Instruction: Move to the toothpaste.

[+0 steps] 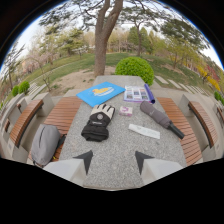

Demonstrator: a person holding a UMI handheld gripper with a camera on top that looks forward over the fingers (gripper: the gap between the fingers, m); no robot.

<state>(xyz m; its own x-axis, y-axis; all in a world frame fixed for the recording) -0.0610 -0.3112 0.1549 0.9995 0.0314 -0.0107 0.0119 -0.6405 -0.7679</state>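
Gripper (113, 159) fingers spread apart, nothing between them. Bare counter (117, 150) directly ahead of the fingertips: free lane up to the toothpaste (144, 131). Black-and-white glove (99, 122) lies just beside that lane, on the left. Folded umbrella (161, 119) lies diagonally beyond the toothpaste. Blue booklet (100, 93) and small pink item (126, 110) sit farther back.

Stone table (107, 150): glove (99, 123), booklet (100, 93), perhaps toothpaste (144, 131)
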